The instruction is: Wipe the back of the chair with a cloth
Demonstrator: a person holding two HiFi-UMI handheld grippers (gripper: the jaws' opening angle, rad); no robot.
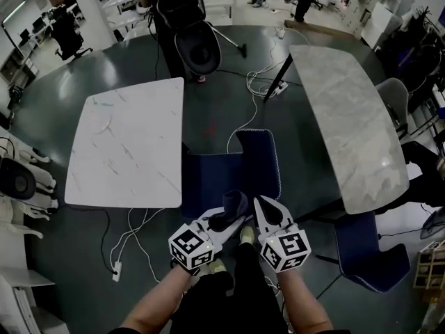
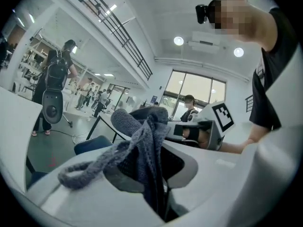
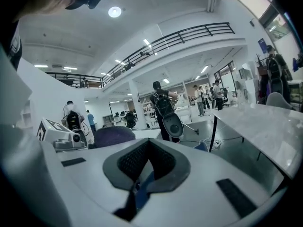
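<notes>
A dark blue chair [image 1: 221, 172] stands on the floor just ahead of me, between two tables, with its back [image 1: 261, 153] on the right side. My left gripper [image 1: 231, 219] is shut on a grey-blue cloth [image 1: 235, 203], held low over the chair's near edge. The cloth [image 2: 138, 143] bunches up out of the left gripper [image 2: 152, 174] and one loop droops to the left. My right gripper [image 1: 263, 204] is close beside it, shut with nothing in it. In the right gripper view the right gripper [image 3: 142, 171] has its pads together and the cloth [image 3: 113, 135] shows at the left.
A white marble table [image 1: 128, 145] stands left of the chair and a grey marble table [image 1: 348, 117] stands right of it. A second blue chair [image 1: 372, 252] sits at the lower right. Cables [image 1: 243, 113] and a power strip [image 1: 117, 266] lie on the dark floor. A person [image 1: 184, 19] stands beyond.
</notes>
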